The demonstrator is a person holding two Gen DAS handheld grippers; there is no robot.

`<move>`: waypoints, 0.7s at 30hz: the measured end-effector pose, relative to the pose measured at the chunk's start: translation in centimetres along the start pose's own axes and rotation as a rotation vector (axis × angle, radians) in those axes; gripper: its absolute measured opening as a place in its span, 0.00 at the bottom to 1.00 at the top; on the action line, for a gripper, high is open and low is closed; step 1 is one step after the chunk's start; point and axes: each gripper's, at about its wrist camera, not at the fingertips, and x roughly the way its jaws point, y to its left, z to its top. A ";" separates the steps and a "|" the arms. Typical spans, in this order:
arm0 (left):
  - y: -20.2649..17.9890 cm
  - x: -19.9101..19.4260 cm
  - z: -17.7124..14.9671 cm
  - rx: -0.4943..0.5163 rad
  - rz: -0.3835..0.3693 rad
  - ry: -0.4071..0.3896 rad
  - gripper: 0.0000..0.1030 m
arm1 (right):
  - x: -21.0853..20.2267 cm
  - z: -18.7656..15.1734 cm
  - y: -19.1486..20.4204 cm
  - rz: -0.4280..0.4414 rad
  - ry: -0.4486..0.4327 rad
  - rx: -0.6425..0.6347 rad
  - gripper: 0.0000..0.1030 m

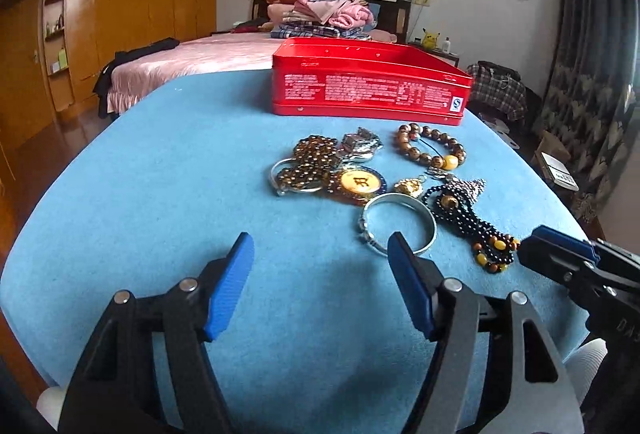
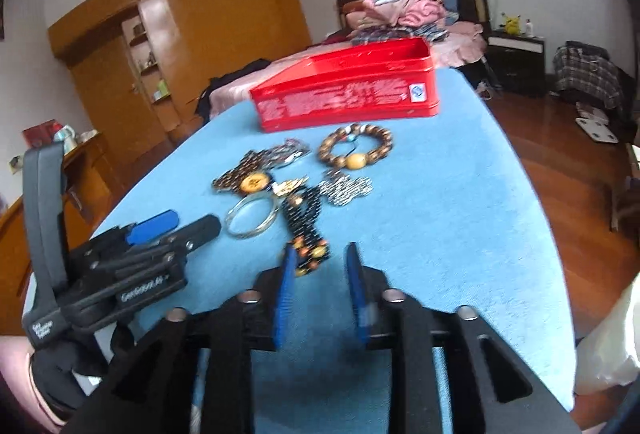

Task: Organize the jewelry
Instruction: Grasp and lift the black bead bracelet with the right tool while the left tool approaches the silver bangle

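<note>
Several pieces of jewelry lie on the blue tablecloth (image 1: 160, 174) in front of an open red tin (image 1: 368, 82) (image 2: 344, 94). Among them are a wooden bead bracelet (image 1: 432, 146) (image 2: 356, 150), a silver bangle (image 1: 398, 224) (image 2: 252, 218), a gold medallion (image 1: 358, 184) and a dark bead strand (image 1: 468, 218) (image 2: 306, 226). My left gripper (image 1: 320, 254) (image 2: 172, 230) is open, and its right finger stands just before the bangle. My right gripper (image 2: 322, 262) (image 1: 536, 250) is open, and the strand's amber-beaded end lies at its left finger.
Beyond the table are a bed (image 1: 208, 54) piled with folded clothes, a wooden wardrobe (image 1: 120, 14) at the left and a dark nightstand (image 2: 516, 58). To the right the table edge drops to a wood floor (image 2: 580, 174). A person's hand (image 2: 24, 386) holds the left gripper.
</note>
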 end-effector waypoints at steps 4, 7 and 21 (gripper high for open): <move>-0.2 0.2 -0.3 0.006 0.001 -0.005 0.65 | 0.7 0.2 0.7 -0.011 -0.002 -0.045 0.33; -0.1 0.2 -0.3 0.003 0.001 -0.009 0.66 | 1.3 0.5 1.1 -0.004 -0.002 -0.050 0.33; 0.6 0.2 -0.1 -0.009 -0.003 -0.028 0.65 | 4.5 1.1 2.4 -0.089 -0.034 -0.096 0.33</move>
